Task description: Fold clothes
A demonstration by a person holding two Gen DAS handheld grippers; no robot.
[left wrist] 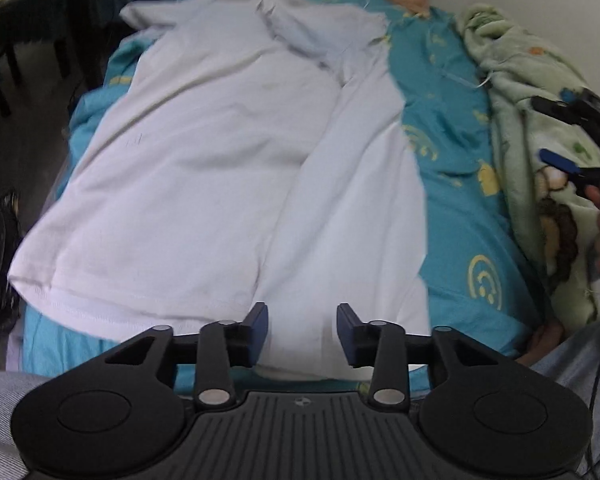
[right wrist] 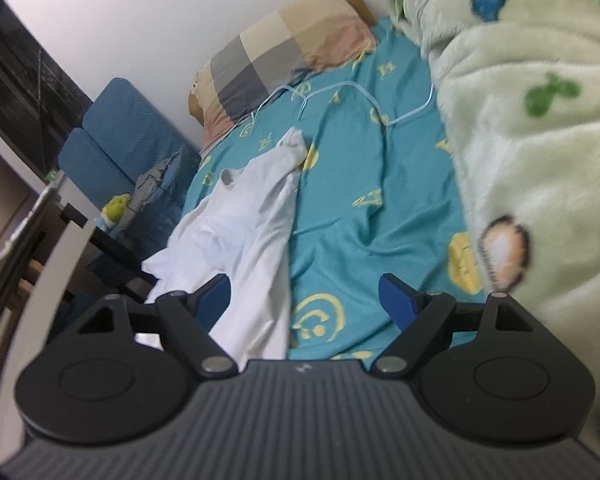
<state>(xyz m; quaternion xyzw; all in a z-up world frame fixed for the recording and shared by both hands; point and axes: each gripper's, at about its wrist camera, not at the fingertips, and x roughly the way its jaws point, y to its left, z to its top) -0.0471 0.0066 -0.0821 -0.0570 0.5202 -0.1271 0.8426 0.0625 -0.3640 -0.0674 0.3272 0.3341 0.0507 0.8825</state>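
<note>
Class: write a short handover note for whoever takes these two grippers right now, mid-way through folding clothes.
Left gripper: open, holding nothing, at the near hem of the white shirt.
Right gripper: open, holding nothing, over the teal bedsheet beside the shirt's edge.
Shirt lies on the bed, right side already folded lengthwise over the body, sleeve and collar end far away.
Left: fold the other side, then hem toward collar.
Green blanket is bunched to the right.

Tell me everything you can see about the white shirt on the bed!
The white shirt looks like soft, thin cotton. It lies spread out and wrinkled on the teal bedsheet, its right side already folded over the middle, its stitched hem toward the left gripper. The collar end points away, toward the pillow. Neither gripper touches it.
</note>
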